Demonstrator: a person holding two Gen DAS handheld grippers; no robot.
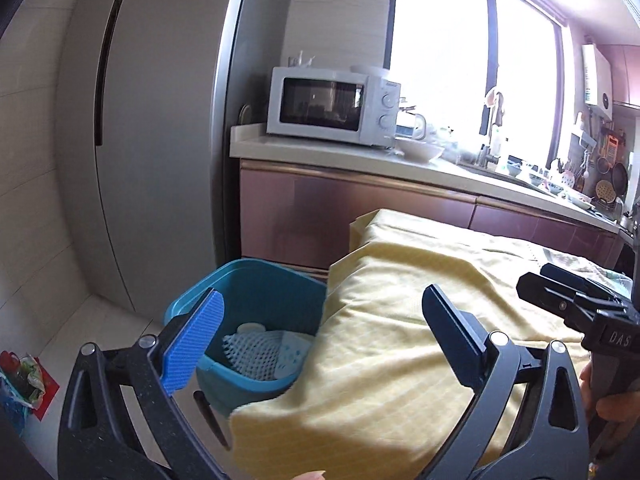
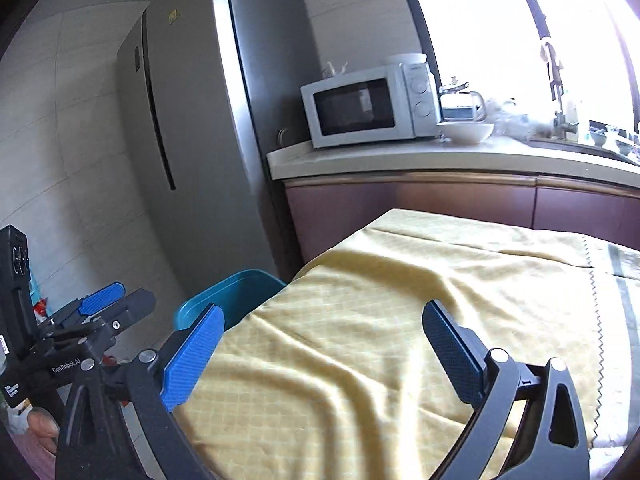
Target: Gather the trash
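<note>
left gripper [image 1: 320,332]: my fingers spread wide, nothing between them. Blue pad [image 1: 192,344] on one side hangs over the bin, the other finger is over the cloth edge.
right gripper [image 2: 320,344]: fingers spread wide too, nothing held. Hovering above the yellow cloth; no contact that I can see.
right gripper seen from left cam: black body at the right edge of the frame, over the cloth; can't read its fingers from there.
left gripper seen from right cam: low at the left edge, off the table side, beside the bin.
trash: whitish foam net [image 1: 252,354] plus a pale dotted piece [image 1: 292,354] lying at the bottom of the bin, touching each other. A round pale item sits behind them, too unclear to name.
teal bin [image 1: 260,280]: on the floor, tucked against the table corner; cloth hangs over its near-right rim. From the right cam only its rim [image 2: 232,292] shows.
yellow cloth [image 2: 400,300]: covers the table, wrinkled, no trash visible on it.
background: microwave [image 2: 372,106] on the counter, white bowl [image 2: 466,132] just beside it, fridge [image 2: 208,120] to the left of the counter.
floor, far left: colourful bags [image 1: 24,380] by the wall.
</note>
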